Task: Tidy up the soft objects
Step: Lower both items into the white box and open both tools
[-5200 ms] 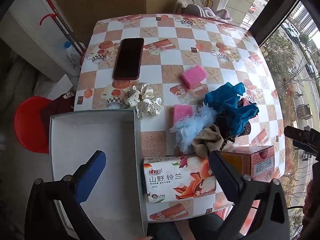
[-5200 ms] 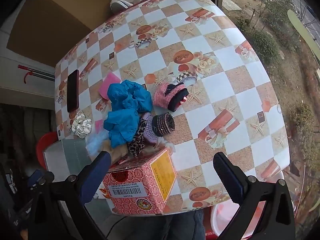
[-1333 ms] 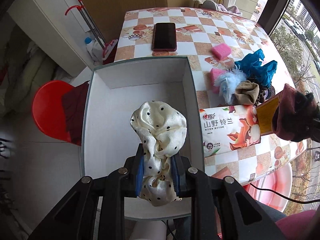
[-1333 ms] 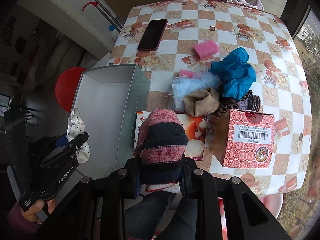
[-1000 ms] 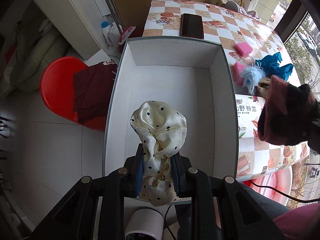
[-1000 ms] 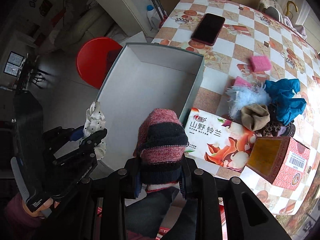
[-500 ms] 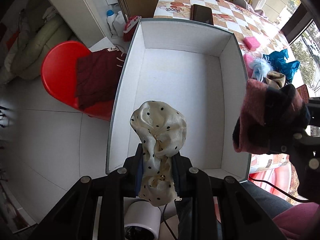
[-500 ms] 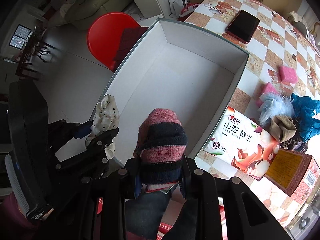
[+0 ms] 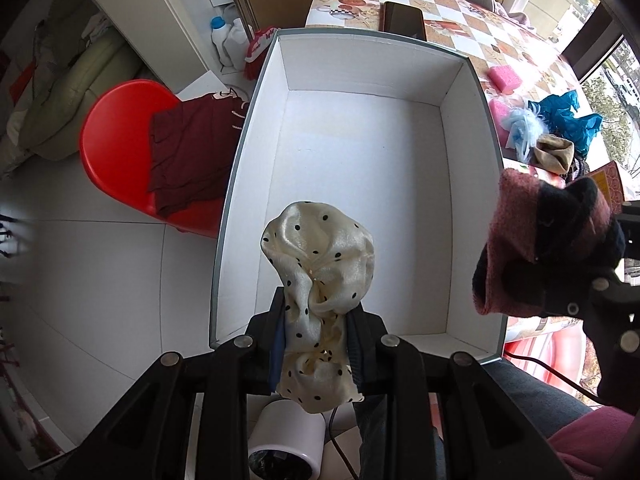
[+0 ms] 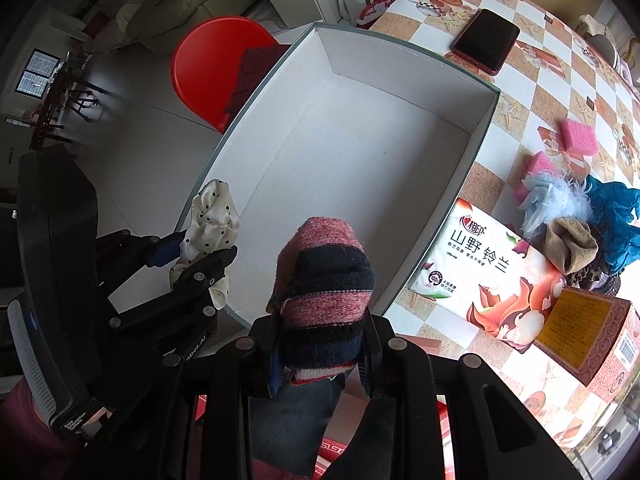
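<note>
My left gripper is shut on a cream polka-dot scrunchie and holds it over the near edge of an open white box. My right gripper is shut on a pink and navy knitted sock, above the box's near right corner. The sock also shows at the right of the left wrist view, and the scrunchie at the left of the right wrist view. The box's inside is bare. More soft things lie in a pile on the table: blue cloth, a tan sock, pale blue fluff.
A tissue pack and a red carton lie on the checkered table right of the box. Two pink sponges and a phone lie farther back. A red stool with dark cloth stands left of the box.
Both grippers, each holding its item, have drawn back and left from the table and now hang over the box's near end. The right gripper's sock has come closer to the left one.
</note>
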The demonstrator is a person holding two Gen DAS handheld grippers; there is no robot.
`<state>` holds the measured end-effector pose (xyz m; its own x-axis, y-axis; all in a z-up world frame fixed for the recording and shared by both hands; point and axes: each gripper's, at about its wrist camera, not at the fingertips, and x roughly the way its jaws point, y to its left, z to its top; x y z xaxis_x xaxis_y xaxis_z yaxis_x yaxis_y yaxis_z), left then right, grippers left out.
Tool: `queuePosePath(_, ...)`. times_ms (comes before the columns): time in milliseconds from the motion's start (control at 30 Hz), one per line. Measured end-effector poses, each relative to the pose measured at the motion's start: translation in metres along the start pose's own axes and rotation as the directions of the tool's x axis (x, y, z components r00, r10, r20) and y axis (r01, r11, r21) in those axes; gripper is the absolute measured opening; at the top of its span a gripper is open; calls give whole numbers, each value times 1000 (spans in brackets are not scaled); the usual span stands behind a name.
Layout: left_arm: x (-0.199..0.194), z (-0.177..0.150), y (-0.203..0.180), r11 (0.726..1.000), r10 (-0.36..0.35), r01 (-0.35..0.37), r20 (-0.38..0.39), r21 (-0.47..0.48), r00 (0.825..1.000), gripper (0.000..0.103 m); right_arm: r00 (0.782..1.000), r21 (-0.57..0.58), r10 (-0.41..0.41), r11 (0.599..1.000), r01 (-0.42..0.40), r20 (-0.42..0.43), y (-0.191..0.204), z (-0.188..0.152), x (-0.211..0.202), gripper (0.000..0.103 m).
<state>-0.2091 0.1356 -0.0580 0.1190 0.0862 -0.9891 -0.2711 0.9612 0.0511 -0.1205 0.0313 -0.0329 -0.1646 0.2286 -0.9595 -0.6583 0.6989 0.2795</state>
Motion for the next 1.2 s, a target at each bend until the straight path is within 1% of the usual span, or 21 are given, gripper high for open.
queuePosePath(1200, 7, -3, -3, 1000, 5, -5, -9, 6, 1000, 30, 999, -26, 12, 1000, -13, -33, 3, -1, 12, 29)
